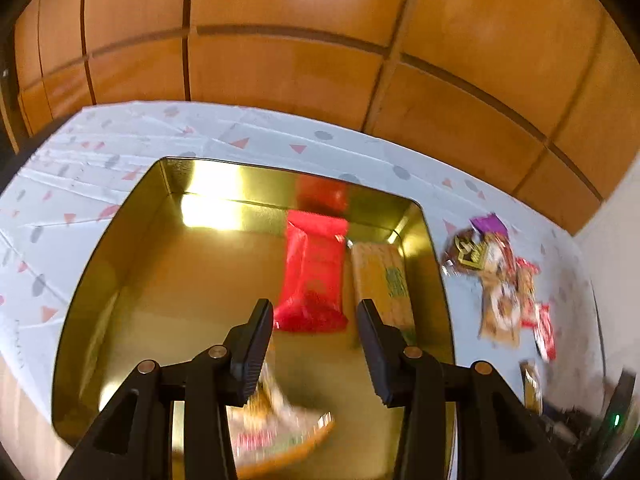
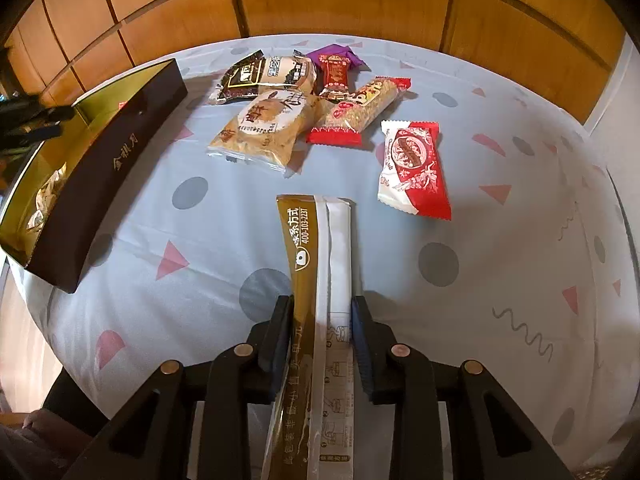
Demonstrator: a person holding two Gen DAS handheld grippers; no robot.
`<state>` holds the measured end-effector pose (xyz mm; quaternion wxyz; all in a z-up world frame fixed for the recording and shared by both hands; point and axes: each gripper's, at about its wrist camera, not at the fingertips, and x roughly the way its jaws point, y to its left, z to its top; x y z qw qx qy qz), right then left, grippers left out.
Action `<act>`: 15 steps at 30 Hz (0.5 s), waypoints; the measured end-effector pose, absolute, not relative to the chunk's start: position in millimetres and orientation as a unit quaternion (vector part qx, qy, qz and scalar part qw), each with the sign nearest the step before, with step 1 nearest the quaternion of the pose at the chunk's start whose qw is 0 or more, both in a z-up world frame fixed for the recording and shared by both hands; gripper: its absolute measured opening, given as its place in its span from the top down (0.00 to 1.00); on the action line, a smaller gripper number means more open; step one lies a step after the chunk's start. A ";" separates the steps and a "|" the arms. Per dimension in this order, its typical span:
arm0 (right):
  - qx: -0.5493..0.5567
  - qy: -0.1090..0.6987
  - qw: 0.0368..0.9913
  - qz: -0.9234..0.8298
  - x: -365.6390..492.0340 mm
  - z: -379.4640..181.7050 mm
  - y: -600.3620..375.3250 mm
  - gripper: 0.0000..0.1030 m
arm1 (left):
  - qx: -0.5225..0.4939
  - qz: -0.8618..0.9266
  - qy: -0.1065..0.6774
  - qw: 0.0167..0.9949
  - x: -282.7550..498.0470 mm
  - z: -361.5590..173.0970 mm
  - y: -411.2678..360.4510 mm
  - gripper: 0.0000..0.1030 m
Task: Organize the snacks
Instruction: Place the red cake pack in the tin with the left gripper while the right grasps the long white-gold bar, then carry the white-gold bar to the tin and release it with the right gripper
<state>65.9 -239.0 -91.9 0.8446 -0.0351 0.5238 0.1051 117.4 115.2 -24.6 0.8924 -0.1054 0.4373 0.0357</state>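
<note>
A tin (image 2: 108, 168) sits on the worktop (image 2: 224, 240), to the left of a cluster of snack packets (image 2: 304, 104) lying near the far edge. Inside the tin, a wrapped bar (image 1: 314, 276) and a flat packet (image 1: 384, 280) lie side by side against its right wall, the bar to the left; another packet (image 1: 276, 428) lies at the near end. A single packet (image 2: 412, 168) rests just right of the cluster. A long sachet (image 2: 320, 280) extends forward between the jaws of the right gripper (image 2: 320, 344).

Orange-brown wood panelling (image 2: 344, 4) lines the wall behind the desk, whose pale blue cloth (image 2: 224, 240) shows triangles and dots.
</note>
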 end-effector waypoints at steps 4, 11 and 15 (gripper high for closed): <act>-0.044 0.519 0.848 0.097 64.7 -91.6 -235.3 0.70 | -0.092 0.035 0.425 0.900 92.7 -19.9 106.1 0.57; -0.016 0.525 0.847 0.083 65.7 -89.2 -238.8 0.70 | -0.097 0.026 0.437 0.894 66.1 -27.2 100.5 0.57; 0.025 0.537 0.839 0.078 71.9 -87.5 -243.4 0.72 | -0.084 0.028 0.425 0.901 55.4 -25.8 102.6 0.57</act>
